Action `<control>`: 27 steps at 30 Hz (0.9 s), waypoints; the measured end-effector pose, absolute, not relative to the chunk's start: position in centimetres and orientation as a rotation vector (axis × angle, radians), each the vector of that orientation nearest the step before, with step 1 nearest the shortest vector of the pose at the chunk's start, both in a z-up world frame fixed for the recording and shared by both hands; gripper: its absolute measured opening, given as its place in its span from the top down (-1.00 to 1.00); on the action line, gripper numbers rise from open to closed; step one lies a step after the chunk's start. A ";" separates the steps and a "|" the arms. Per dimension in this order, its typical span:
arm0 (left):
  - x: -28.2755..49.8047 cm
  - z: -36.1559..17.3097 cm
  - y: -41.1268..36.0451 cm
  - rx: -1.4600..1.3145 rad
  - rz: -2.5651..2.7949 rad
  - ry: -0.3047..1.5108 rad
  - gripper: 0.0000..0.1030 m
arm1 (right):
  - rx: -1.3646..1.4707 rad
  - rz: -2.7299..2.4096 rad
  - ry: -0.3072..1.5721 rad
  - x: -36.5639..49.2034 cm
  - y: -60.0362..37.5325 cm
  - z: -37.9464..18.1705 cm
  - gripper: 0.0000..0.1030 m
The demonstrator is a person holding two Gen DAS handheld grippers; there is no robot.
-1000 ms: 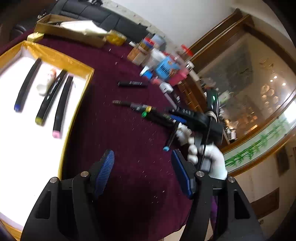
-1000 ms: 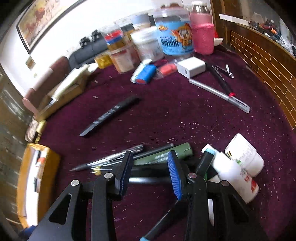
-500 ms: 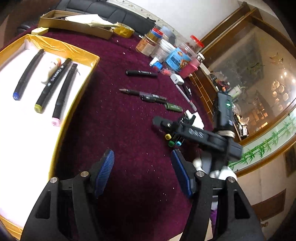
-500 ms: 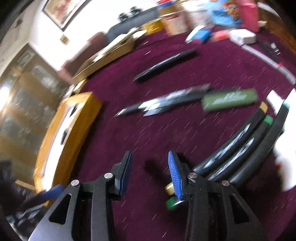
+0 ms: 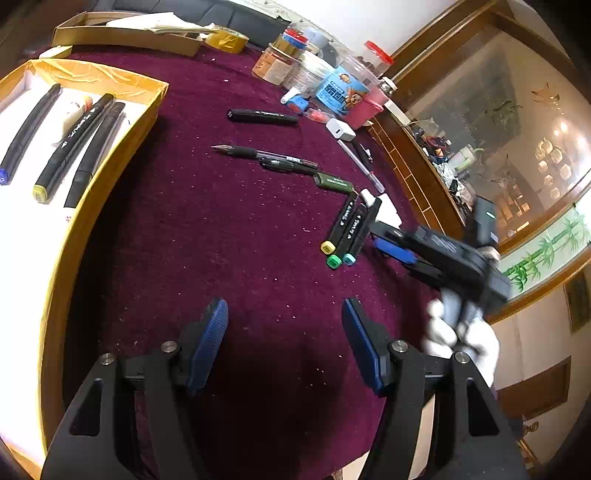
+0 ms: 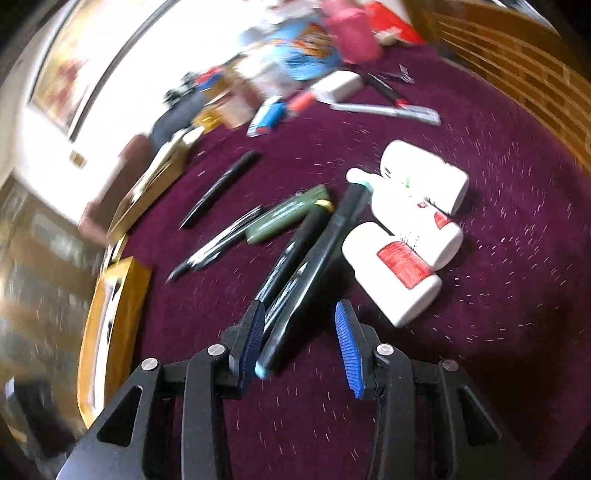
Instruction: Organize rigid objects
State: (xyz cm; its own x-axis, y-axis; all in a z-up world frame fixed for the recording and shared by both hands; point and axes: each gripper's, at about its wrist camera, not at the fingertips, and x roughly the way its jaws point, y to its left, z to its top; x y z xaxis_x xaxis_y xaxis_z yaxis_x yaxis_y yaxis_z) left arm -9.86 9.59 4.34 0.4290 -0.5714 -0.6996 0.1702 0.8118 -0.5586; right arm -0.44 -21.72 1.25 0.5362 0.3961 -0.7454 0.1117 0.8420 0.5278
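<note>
Three black markers with yellow, green and blue end caps lie fanned on the maroon cloth. My right gripper is open over their near ends. The blue-capped marker lies between its fingers, close against the left pad and apart from the right one. In the left wrist view that gripper sits just right of the caps, held by a white-gloved hand. My left gripper hangs open over bare cloth with nothing in it. A yellow-rimmed tray at the left holds several markers.
Three white bottles lie right of the markers. A green case, pens and a lone black marker lie beyond. Jars, a white charger and a cardboard box crowd the far edge. A wooden rail borders the right.
My right gripper has swung away from the pens and drawn back to the markers' capped ends, and the blue-capped marker now lies between its fingers. The left gripper has drifted slightly, still open.
</note>
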 end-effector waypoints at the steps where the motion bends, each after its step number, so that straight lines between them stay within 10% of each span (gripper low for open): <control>1: -9.9 4.5 9.6 -0.439 -0.482 1.028 -0.23 | 0.589 0.165 1.008 0.2 -21.5 0.6 0.31; 6: -10.6 5.1 10.4 -0.438 -0.473 1.006 -0.23 | 0.462 0.067 0.971 2.2 -18.3 1.1 0.30; 10: -10.4 4.8 11.1 -0.452 -0.455 1.012 -0.23 | 0.456 0.171 0.997 2.3 -16.7 1.0 0.69; 27: -10.4 3.3 10.0 -0.425 -0.453 1.057 -0.23 | 0.415 0.435 1.051 -3.2 -13.2 0.7 0.72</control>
State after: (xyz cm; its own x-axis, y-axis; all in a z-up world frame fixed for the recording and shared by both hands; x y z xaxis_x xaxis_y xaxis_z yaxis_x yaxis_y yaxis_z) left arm -10.43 10.00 3.30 0.4173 -0.5458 -0.7266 0.1496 0.8299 -0.5375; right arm -3.18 -13.20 0.70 0.4281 0.5291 -0.7327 -0.1435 0.8402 0.5229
